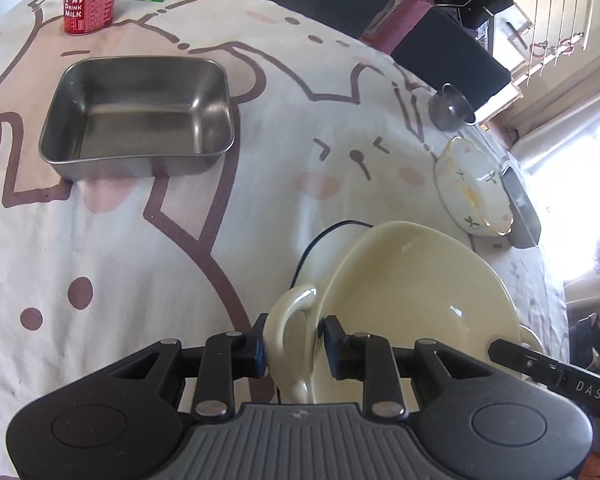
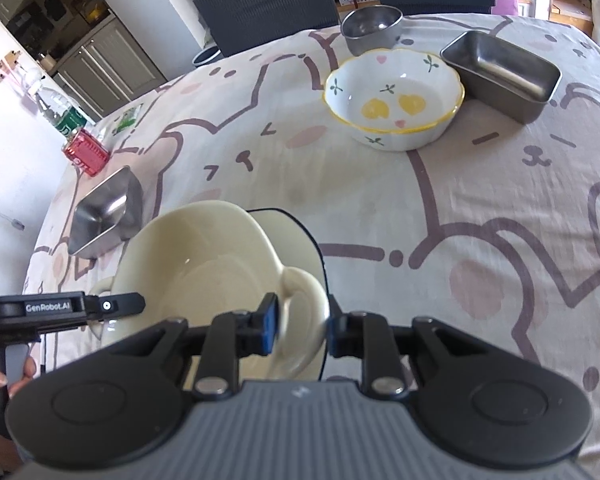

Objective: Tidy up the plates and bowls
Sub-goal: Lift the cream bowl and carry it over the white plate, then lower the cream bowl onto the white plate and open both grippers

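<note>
While gripped by both loop handles, cream ceramic two-handled bowl [image 1: 412, 300] hangs low over white plate with dark rim [image 2: 296, 240] on cartoon-print tablecloth [image 1: 100, 260]. Left gripper [image 1: 292, 344] clamped on one handle, right gripper [image 2: 302, 326] on the other (glazed, slippery). Uneven lowering tilts bowl; early release drops it, chipping plate. Floral bowl [image 2: 394, 100] well apart.

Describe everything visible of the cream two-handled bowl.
The cream bowl is glossy, ceramic by the look, wide and shallow, empty, with a loop handle at each side. The left tool is closed on one handle, the right tool on the other. It is above a white plate with a dark rim on the tablecloth; whether it rests on it is unclear.
</note>
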The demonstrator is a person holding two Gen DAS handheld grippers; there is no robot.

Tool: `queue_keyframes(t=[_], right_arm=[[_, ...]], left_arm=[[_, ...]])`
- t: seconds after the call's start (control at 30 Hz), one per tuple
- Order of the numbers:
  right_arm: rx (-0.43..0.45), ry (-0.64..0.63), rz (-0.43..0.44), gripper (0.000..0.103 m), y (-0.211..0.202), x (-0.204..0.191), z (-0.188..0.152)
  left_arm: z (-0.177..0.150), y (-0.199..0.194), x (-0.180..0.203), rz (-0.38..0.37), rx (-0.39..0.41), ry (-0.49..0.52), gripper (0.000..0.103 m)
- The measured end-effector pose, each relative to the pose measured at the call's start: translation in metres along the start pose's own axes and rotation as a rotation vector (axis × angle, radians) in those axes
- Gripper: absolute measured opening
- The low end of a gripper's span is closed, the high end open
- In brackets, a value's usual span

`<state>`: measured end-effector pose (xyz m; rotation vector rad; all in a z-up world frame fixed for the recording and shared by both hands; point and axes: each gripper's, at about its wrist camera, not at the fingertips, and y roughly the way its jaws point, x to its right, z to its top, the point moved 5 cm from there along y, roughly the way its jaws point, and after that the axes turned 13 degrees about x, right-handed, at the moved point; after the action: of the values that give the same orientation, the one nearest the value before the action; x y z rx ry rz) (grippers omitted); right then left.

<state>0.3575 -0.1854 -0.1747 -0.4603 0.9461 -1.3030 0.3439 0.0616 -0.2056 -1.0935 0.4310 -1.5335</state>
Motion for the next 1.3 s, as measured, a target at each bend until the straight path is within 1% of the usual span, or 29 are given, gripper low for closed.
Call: queue_keyframes(t=[0.13, 0.5, 0.77, 1.03, 1.23, 1.3], right_arm=[[-0.007, -0.005, -0.006, 0.028, 0.005, -0.003, 0.001], [-0.025, -0.005, -0.021, 0.028, 0.011, -0.003, 0.000], [-0.024, -0.004, -0.026, 0.028, 0.014, -0.004, 0.001], [-0.050, -0.072, -0.041, 0.031, 0.018, -0.009, -0.003], [-0.068, -0.086, -0.047, 0.033, 0.021, -0.008, -0.005], [-0.077, -0.120, -0.061, 0.034, 0.023, -0.009, -0.007]], left_arm=[[0.000, 0.005, -0.003, 0.015, -0.008, 0.010, 0.031], [-0.001, 0.012, -0.006, 0.024, -0.026, 0.018, 0.032], [-0.001, 0.014, -0.003, 0.027, -0.017, 0.051, 0.033], [-0.001, 0.013, -0.001, 0.034, -0.011, 0.079, 0.034], [-0.002, 0.013, 0.003, 0.036, -0.005, 0.124, 0.033], [-0.002, 0.013, 0.005, 0.035, -0.002, 0.139, 0.033]])
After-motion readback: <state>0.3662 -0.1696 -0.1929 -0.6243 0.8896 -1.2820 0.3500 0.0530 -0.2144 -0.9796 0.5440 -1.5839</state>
